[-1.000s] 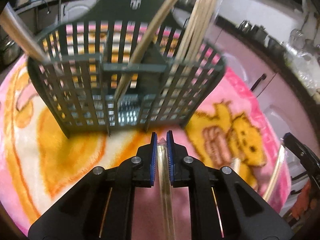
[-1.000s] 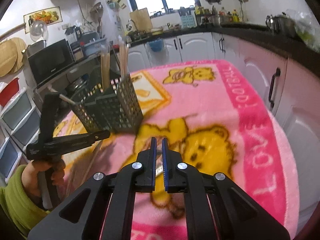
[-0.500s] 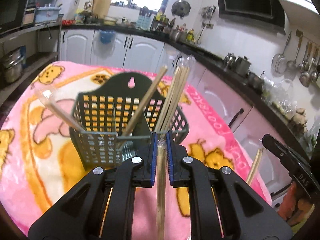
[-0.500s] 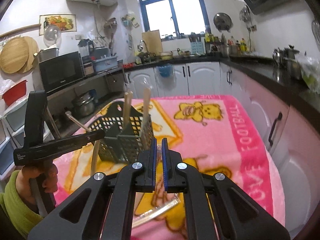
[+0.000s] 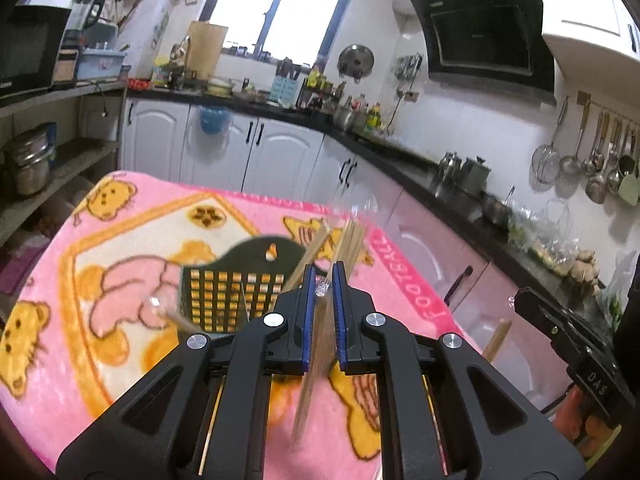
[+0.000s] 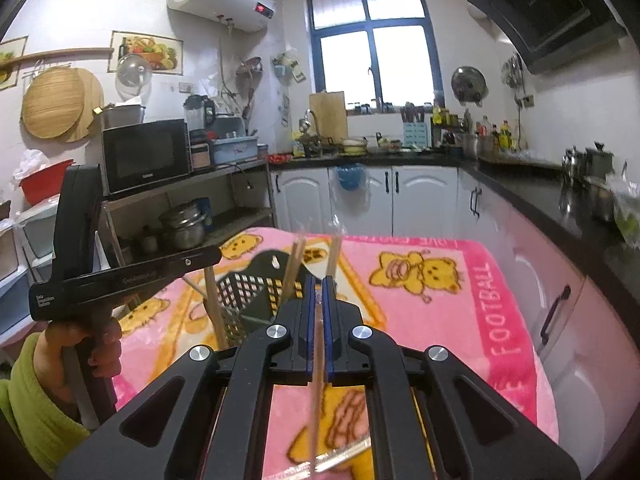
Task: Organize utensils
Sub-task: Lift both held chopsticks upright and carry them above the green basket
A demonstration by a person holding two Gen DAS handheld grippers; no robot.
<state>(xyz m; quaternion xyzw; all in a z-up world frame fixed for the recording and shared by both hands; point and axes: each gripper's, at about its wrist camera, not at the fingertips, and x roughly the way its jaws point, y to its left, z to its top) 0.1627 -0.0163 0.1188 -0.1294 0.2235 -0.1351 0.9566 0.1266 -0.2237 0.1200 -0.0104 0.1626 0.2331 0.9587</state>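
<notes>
A dark green slotted utensil basket (image 5: 224, 280) (image 6: 248, 292) stands on the pink blanket and holds several wrapped wooden chopsticks (image 5: 352, 240). My left gripper (image 5: 323, 292) is shut on a wrapped pair of chopsticks (image 5: 314, 360) that hangs down below the jaws, raised above and in front of the basket. My right gripper (image 6: 319, 300) is shut on another thin wrapped chopstick pair (image 6: 316, 400), also held high, to the right of the basket. The right gripper shows at the right edge of the left wrist view (image 5: 560, 328). The left gripper body shows in the right wrist view (image 6: 120, 276).
A pink cartoon-bear blanket (image 6: 460, 280) covers the table. One wrapped chopstick pair (image 6: 344, 452) lies on it near the front. White cabinets (image 6: 400, 200) and a black counter (image 5: 400, 160) run behind and to the right. A shelf with pots (image 6: 184, 224) stands left.
Both grippers rose well above the table with their chopsticks. The basket now looks smaller and lower in both views. The left gripper's chopsticks tilted from upright toward hanging.
</notes>
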